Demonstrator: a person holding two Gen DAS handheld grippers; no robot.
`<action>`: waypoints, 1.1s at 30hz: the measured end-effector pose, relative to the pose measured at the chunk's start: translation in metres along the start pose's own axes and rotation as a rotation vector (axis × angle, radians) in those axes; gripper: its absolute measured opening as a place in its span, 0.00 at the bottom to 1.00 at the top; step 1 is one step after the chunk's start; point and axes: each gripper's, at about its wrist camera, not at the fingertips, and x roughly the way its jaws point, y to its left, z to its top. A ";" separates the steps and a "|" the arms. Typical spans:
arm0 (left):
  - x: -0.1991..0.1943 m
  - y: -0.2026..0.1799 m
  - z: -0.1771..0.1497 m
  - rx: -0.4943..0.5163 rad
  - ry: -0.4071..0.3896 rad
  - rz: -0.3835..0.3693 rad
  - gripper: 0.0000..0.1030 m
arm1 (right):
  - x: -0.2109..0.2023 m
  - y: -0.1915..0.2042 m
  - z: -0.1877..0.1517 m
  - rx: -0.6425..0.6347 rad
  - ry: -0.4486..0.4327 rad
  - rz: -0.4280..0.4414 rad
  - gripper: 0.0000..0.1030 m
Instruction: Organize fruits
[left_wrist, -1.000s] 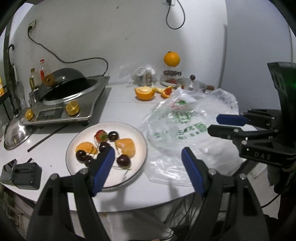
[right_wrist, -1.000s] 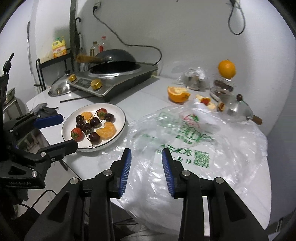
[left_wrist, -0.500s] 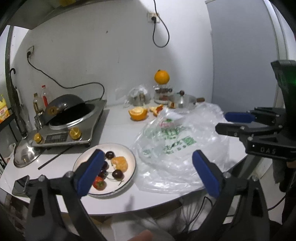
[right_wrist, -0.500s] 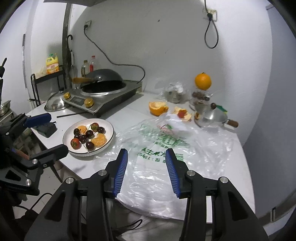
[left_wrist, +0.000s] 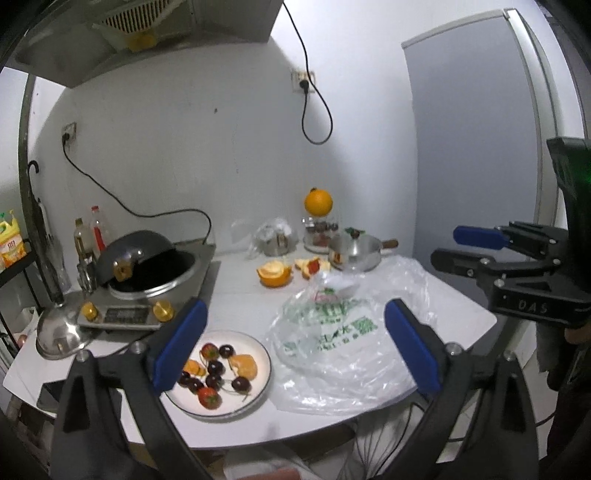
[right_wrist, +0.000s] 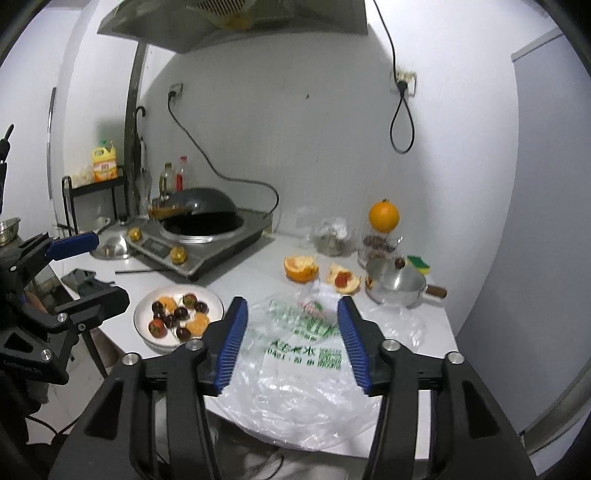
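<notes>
While both tools are held off the white table (left_wrist: 236, 291), nothing is gripped: the left gripper (left_wrist: 293, 345) is spread wide, and the right gripper (right_wrist: 291, 341) has just been opening, jaws roughly half apart. Cherries, strawberries and peeled mandarins are piled on the plate (left_wrist: 263, 363), just beside the plastic bag (right_wrist: 295, 373).

Round white ceramic plate (left_wrist: 263, 357); dark red cherries (left_wrist: 216, 367); red strawberry (left_wrist: 208, 397). Clear plastic bag (right_wrist: 295, 391), green print. White table (left_wrist: 240, 295). Whole orange (right_wrist: 383, 216).
</notes>
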 end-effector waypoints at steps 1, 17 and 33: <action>-0.002 0.001 0.003 0.000 -0.007 0.002 0.95 | -0.003 0.000 0.003 -0.002 -0.011 -0.003 0.54; -0.037 0.021 0.050 -0.030 -0.116 0.041 0.95 | -0.035 0.002 0.049 -0.003 -0.154 -0.003 0.60; -0.079 0.023 0.095 -0.014 -0.253 0.094 0.95 | -0.066 0.000 0.088 -0.011 -0.267 -0.028 0.62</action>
